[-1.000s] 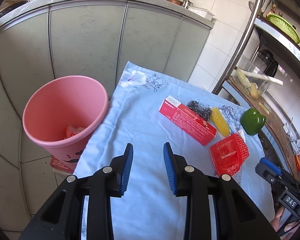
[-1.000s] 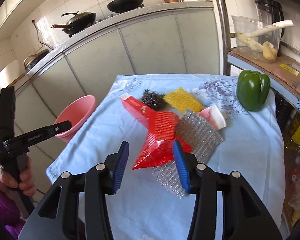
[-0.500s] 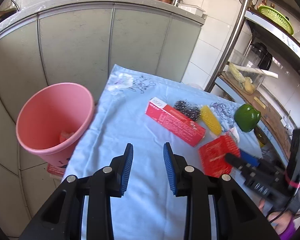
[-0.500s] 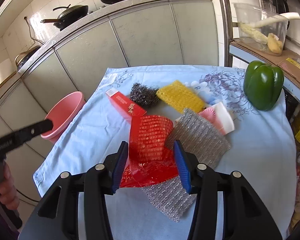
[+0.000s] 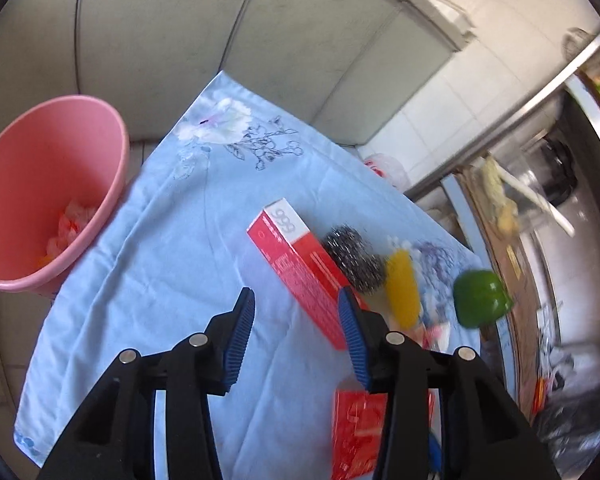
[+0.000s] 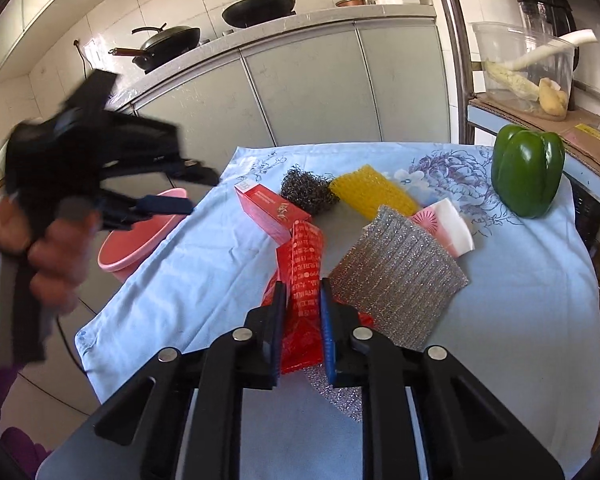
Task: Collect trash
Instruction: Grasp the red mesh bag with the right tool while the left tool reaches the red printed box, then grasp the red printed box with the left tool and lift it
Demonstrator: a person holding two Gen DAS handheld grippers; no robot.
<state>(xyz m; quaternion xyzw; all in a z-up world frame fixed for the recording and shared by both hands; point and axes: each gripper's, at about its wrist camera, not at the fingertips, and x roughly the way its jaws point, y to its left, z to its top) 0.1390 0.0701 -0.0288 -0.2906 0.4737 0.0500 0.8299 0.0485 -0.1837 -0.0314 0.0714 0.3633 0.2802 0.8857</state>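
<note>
A red foil wrapper (image 6: pixel 306 252) stands crumpled between the blue pads of my right gripper (image 6: pixel 302 284), whose jaws are closing and squeezing it just above the blue tablecloth (image 6: pixel 204 276). My left gripper (image 5: pixel 296 294) hovers over the cloth with jaws opening and nothing between them. A red carton (image 5: pixel 296 248) lies just past its right finger. In the right wrist view the left gripper (image 6: pixel 196 192) is a blur above the pink bin (image 6: pixel 140 256). The pink bin (image 5: pixel 112 184) stands beside the table's left edge with some scraps inside.
Steel wool (image 6: pixel 306 194), a yellow sponge (image 6: pixel 372 196), a silver scouring cloth (image 6: pixel 400 276), a pink-and-white packet (image 6: pixel 448 224) and a green pepper (image 6: pixel 528 168) lie on the cloth. Grey cabinets stand behind, a shelf rack on the right. A person's hand (image 6: pixel 56 256) holds the left gripper.
My right gripper sank and closed onto the red wrapper, bunching it upright. My left gripper swung toward the table's middle, rolled, and its jaws widened.
</note>
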